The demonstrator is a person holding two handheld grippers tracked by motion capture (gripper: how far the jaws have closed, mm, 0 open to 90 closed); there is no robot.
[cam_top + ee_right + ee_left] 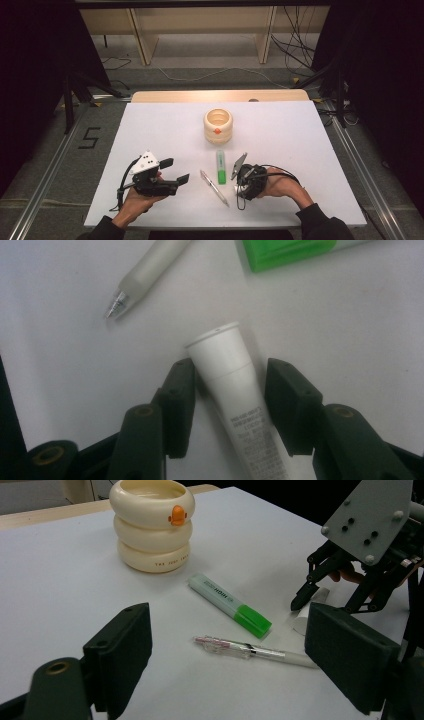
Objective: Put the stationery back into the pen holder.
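right gripper view shows a white tube (235, 390) lying flat on the white table (60, 340), between the two jaws of the right gripper (231, 400). one jaw touches the tube, the other is just beside it, so the tube is not squeezed. a pen (145, 272) and a green marker (285, 250) lie near. past them stands a round cream pot (218, 126). the left gripper (176, 170) is wide open and holds nothing.
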